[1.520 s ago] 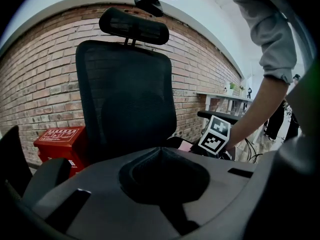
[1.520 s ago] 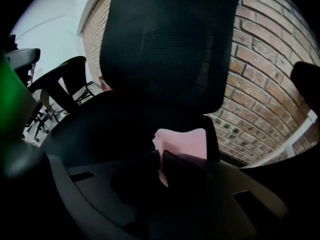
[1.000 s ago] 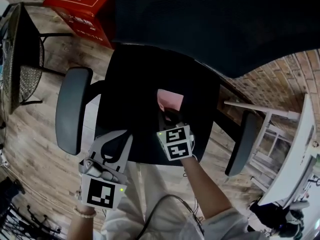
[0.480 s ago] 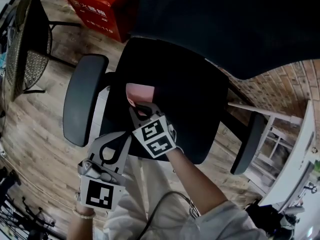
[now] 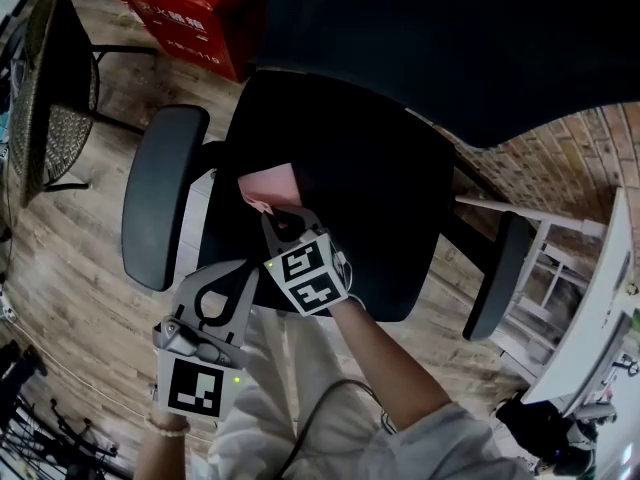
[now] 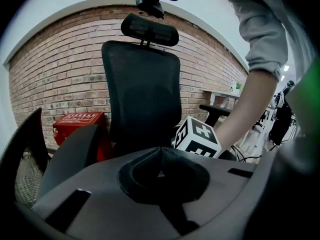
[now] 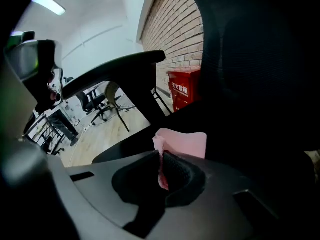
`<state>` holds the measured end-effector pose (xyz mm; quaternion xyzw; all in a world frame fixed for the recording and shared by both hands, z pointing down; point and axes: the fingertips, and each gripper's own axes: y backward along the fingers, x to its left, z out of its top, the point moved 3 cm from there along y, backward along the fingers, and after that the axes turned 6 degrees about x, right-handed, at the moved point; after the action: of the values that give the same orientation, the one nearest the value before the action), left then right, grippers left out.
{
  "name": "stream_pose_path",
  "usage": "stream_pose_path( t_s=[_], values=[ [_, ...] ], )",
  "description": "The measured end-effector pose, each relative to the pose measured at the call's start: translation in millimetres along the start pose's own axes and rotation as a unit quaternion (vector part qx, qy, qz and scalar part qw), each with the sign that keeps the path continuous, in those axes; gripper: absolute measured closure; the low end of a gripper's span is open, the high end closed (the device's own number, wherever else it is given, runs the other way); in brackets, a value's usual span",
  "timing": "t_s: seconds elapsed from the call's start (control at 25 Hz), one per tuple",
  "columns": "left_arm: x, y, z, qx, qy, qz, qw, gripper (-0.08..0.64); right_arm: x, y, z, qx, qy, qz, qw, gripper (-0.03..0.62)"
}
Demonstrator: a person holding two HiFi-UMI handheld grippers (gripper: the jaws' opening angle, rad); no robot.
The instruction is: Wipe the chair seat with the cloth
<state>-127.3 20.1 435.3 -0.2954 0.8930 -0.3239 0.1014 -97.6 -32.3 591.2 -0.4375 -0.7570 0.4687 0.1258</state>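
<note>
A black office chair's seat (image 5: pixel 380 208) fills the middle of the head view. A pink cloth (image 5: pixel 270 186) lies flat on its left front part. My right gripper (image 5: pixel 275 216) is shut on the cloth's near edge, pressing it onto the seat. The right gripper view has the pink cloth (image 7: pixel 182 144) pinched between the jaws, spread over the black seat (image 7: pixel 240 134). My left gripper (image 5: pixel 238 273) hangs shut just off the seat's front edge, holding nothing. In the left gripper view the chair's backrest (image 6: pixel 142 91) stands ahead.
The chair's left armrest (image 5: pixel 160 203) and right armrest (image 5: pixel 495 273) flank the seat. A red box (image 5: pixel 190 13) stands on the wooden floor behind the chair. A mesh chair (image 5: pixel 50 88) is at far left. White furniture (image 5: pixel 590 318) stands at right.
My right gripper has dragged the pink cloth across the seat from the middle toward the left front. The left gripper has stayed put.
</note>
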Motion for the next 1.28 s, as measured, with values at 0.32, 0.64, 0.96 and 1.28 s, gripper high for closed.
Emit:
stream_pose_path(
  t_s=[0.32, 0.64, 0.96, 1.28],
  values=[
    [-21.1, -16.2, 17.6, -0.005, -0.02, -0.022, 0.9995, 0.541, -42.6, 37.5, -59.1, 0.014, -0.072, -0.069, 0.995, 0.543],
    [-45.7, -32.9, 38.6, -0.012, -0.045, -0.049, 0.9977, 0.541, -85.0, 92.2, -128.3, 0.034, -0.137, -0.15, 0.979, 0.543],
    [-67.1, -42.5, 59.2, -0.017, -0.073, -0.074, 0.9944, 0.541, -119.3, 155.2, -194.7, 0.056, -0.193, -0.23, 0.952, 0.543],
    [-73.0, -43.3, 65.1, -0.02, -0.085, -0.08, 0.993, 0.541, -131.7, 193.3, -238.4, 0.067, -0.253, -0.28, 0.924, 0.543]
  ],
)
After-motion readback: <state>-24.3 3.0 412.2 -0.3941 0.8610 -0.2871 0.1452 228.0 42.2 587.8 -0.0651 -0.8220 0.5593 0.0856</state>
